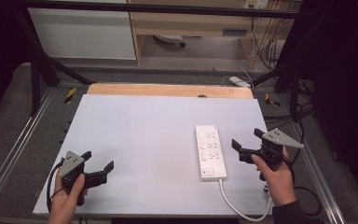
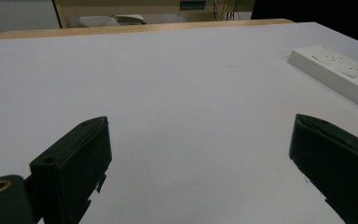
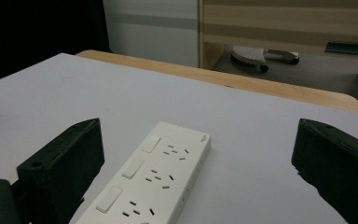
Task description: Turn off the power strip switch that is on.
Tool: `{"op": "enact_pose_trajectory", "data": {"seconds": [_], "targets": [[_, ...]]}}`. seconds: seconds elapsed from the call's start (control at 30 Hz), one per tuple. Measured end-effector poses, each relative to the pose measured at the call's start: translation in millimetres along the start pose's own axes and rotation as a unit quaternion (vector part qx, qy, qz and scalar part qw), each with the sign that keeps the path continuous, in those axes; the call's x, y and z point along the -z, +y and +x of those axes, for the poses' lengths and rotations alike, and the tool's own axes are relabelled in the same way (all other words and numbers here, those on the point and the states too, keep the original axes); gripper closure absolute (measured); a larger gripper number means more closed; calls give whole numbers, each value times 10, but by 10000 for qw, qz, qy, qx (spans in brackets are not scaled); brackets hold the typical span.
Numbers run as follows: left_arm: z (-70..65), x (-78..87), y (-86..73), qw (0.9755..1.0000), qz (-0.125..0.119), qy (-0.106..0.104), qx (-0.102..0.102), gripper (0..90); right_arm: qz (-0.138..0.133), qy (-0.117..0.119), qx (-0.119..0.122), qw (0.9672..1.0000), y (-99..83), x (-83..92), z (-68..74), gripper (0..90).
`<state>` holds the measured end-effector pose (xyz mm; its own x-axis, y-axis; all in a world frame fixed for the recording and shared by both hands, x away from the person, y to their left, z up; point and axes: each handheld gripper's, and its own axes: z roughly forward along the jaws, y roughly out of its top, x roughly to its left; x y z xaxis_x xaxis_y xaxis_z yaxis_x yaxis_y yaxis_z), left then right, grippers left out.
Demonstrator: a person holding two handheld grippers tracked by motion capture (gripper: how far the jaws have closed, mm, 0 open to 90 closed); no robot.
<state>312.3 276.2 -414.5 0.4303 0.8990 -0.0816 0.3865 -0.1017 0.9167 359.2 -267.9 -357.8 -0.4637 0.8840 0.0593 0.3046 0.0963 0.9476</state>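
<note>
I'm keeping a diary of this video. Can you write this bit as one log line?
left hand-held gripper: open, empty | right hand-held gripper: open, beside power strip | table: strip lying flat, untouched

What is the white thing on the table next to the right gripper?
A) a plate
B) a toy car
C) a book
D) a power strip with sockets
D: the power strip is a long white bar with rows of sockets and switches and a white cord, lying just left of the right gripper.
</note>
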Motion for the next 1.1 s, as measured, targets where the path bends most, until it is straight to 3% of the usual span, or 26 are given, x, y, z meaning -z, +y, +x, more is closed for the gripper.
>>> {"op": "enact_pose_trajectory", "data": {"seconds": [0.37, 1.1], "targets": [[-1, -1, 0, 10000, 4, 30, 16, 57, 19, 56, 123, 9999, 195, -89, 44, 29], [-3, 11, -12, 9999, -62, -65, -71, 57, 82, 189, 295, 9994, 399, -319, 162, 29]]}}
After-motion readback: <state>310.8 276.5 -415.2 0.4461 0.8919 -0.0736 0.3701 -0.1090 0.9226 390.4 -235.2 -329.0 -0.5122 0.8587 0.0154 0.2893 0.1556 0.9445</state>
